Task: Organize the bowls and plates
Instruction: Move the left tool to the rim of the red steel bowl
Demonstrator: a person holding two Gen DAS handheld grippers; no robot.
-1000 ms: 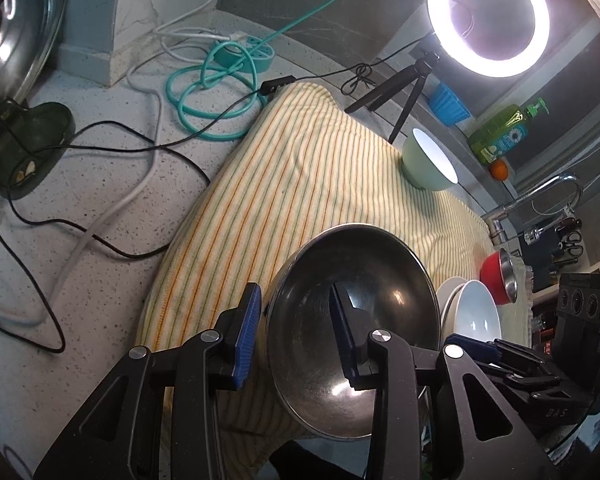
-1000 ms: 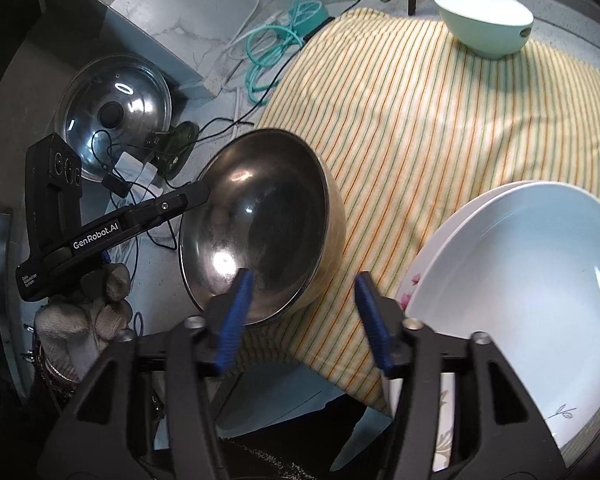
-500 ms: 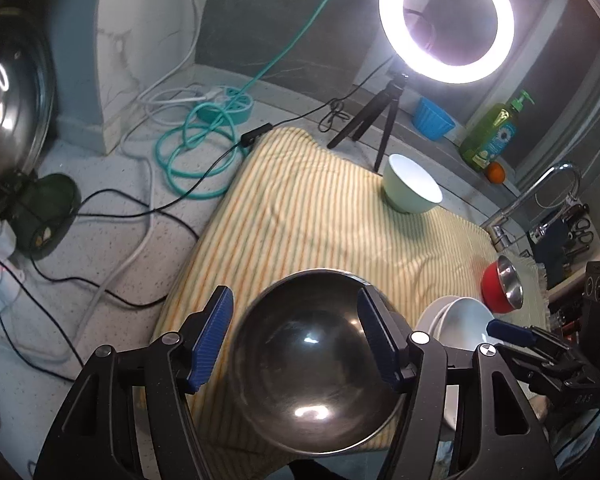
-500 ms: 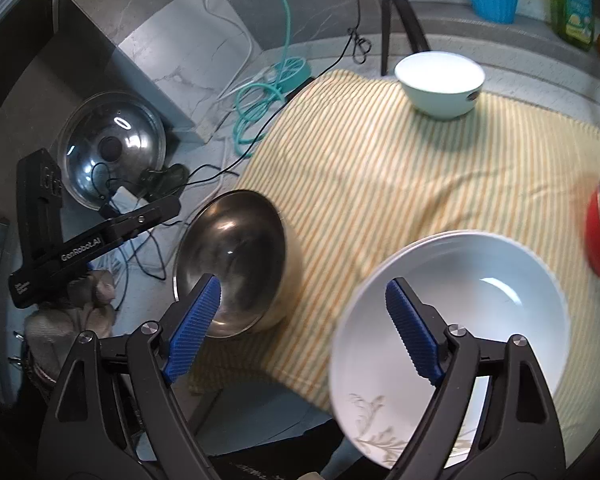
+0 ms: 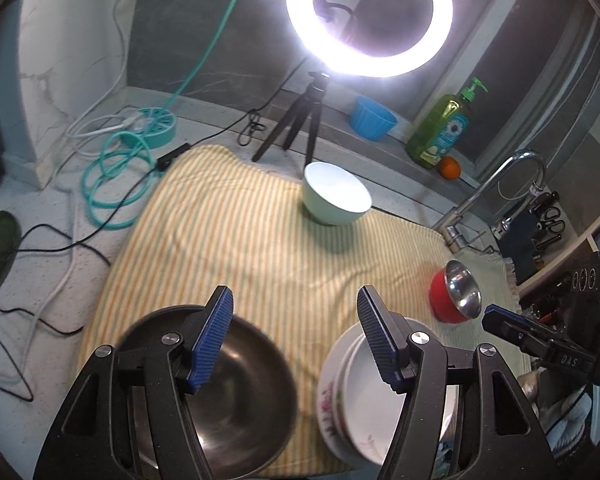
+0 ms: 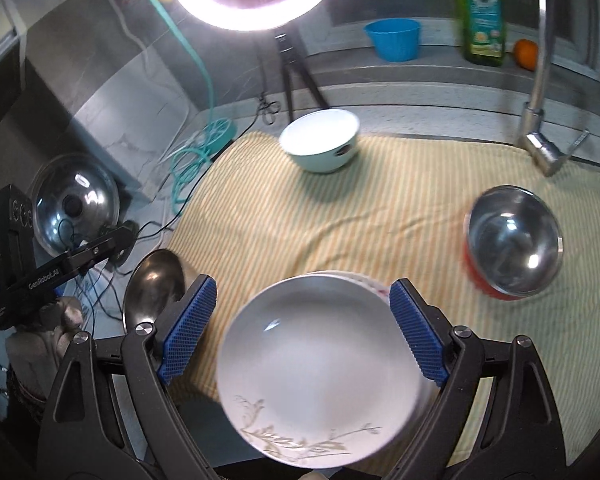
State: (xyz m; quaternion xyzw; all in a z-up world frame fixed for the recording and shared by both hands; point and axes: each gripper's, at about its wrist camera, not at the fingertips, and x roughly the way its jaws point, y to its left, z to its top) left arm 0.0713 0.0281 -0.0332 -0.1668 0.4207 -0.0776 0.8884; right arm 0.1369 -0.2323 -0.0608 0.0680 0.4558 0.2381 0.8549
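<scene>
Steel and glazed china are what you have to sort here, and they handle differently. The large steel bowl [image 5: 220, 392] at the lower left of the left wrist view is stiff, smooth and probably light; its thin rim is the place to pinch, since the curved wall would likely slide off the pads. The white plates [image 6: 320, 376] stacked at the lower centre of the right wrist view look heavier, slick and breakable, so take them by the rim, one pad above and one below.

Your left gripper [image 5: 296, 336] has its jaws apart with nothing between them; they opened within the last second and have held that width since, and the bowl lies below them, untouched. Your right gripper [image 6: 300, 340] has also just spread its jaws wide, and they hang over the plate stack without pressing on it.

The mint bowl [image 5: 336, 194] sits at the upper centre of the striped cloth [image 5: 236, 248], and the red bowl with a steel lining [image 6: 512, 240] lies tilted at right. Between them the middle of the cloth is bare, which gives you room to set things down.

Mind the near edge: both the steel bowl and the plates sit close to the cloth's lower border. The faucet [image 6: 540, 80] stands at upper right, and the ring light [image 5: 368, 16] on its tripod [image 5: 300, 120] rises behind the mint bowl.
</scene>
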